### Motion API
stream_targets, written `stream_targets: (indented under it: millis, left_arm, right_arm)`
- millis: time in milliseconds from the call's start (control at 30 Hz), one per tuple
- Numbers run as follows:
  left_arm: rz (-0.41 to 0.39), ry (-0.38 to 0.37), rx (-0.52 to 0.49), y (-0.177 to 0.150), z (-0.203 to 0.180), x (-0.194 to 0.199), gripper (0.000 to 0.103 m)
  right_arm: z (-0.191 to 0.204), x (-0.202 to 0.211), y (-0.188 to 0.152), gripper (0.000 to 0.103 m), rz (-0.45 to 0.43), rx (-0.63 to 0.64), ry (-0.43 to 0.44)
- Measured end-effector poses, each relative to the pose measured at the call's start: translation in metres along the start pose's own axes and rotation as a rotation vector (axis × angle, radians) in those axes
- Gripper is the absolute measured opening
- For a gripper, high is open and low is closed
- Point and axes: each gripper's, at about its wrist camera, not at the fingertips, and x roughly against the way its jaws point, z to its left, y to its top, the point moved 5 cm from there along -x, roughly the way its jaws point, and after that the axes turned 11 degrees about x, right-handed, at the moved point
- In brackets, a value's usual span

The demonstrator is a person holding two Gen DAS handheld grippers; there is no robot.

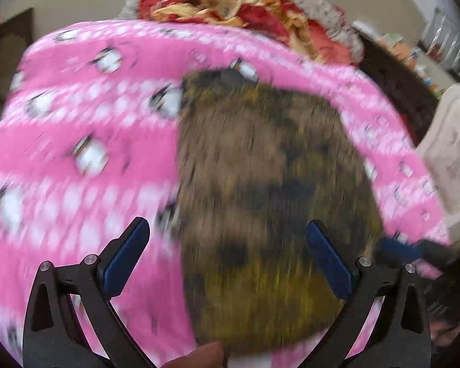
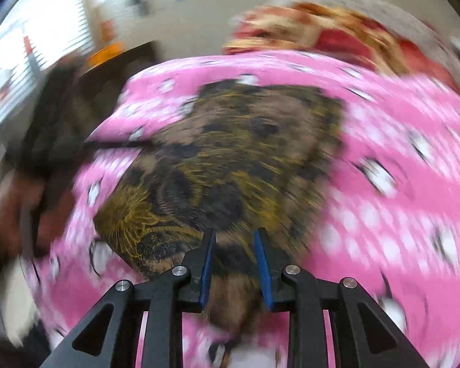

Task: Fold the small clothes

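A small brown garment with dark and yellow mottled print (image 1: pixel 260 190) lies flat on a pink blanket with white dots and penguin figures (image 1: pixel 76 153). My left gripper (image 1: pixel 227 245) is open wide, hovering over the garment's near part. In the right wrist view the garment (image 2: pixel 230 159) also lies on the pink blanket (image 2: pixel 398 184). My right gripper (image 2: pixel 233 245) has its jaws narrowly apart, just above the garment's near edge; I cannot tell whether cloth sits between the pads. Both views are motion-blurred.
A heap of red, orange and cream clothes (image 1: pixel 230 0) lies beyond the blanket; it also shows in the right wrist view (image 2: pixel 337 27). The other gripper's blue pad (image 1: pixel 398 250) shows at the right. A dark object (image 2: pixel 55 116) sits at the blanket's left.
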Motion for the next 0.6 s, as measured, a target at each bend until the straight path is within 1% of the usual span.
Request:
stream_targets:
  millis: [67, 100, 133, 167, 200, 233, 267, 300, 400, 467, 600]
  left_arm:
    - [-0.002, 0.084, 0.008, -0.023, -0.003, 0.012, 0.102]
    - [-0.011, 0.104, 0.007, -0.033, -0.008, 0.018, 0.102]
    - [-0.007, 0.127, -0.004, -0.041, -0.012, 0.021, 0.102]
    - [-0.001, 0.151, -0.019, -0.049, -0.019, 0.024, 0.102]
    - [0.007, 0.165, -0.027, -0.055, -0.025, 0.027, 0.102]
    - [0.015, 0.167, -0.029, -0.058, -0.029, 0.029, 0.102]
    - [0.020, 0.156, -0.022, -0.062, -0.034, 0.032, 0.102]
    - [0.024, 0.148, -0.019, -0.063, -0.037, 0.034, 0.102]
    - [0.017, 0.142, -0.035, -0.061, -0.049, 0.040, 0.102]
    - [-0.006, 0.151, -0.060, -0.058, -0.054, 0.046, 0.102]
    - [-0.009, 0.153, -0.065, -0.057, -0.060, 0.051, 0.102]
  right_arm:
    - [-0.002, 0.021, -0.012, 0.030, 0.037, -0.117, -0.030]
    - [-0.001, 0.030, -0.017, 0.032, 0.036, -0.134, -0.038]
    - [0.001, 0.040, -0.021, 0.038, 0.027, -0.142, -0.053]
    - [0.004, 0.053, -0.025, 0.054, 0.011, -0.141, -0.075]
    - [0.006, 0.062, -0.028, 0.065, -0.003, -0.133, -0.101]
    - [0.007, 0.072, -0.029, 0.085, -0.018, -0.115, -0.137]
    - [0.010, 0.083, -0.030, 0.087, -0.040, -0.093, -0.176]
    - [0.010, 0.089, -0.030, 0.087, -0.051, -0.075, -0.196]
    - [0.009, 0.101, -0.033, 0.087, -0.046, -0.047, -0.243]
    - [0.002, 0.103, -0.034, 0.087, -0.032, -0.065, -0.268]
    - [-0.008, 0.103, -0.039, 0.087, -0.020, -0.126, -0.268]
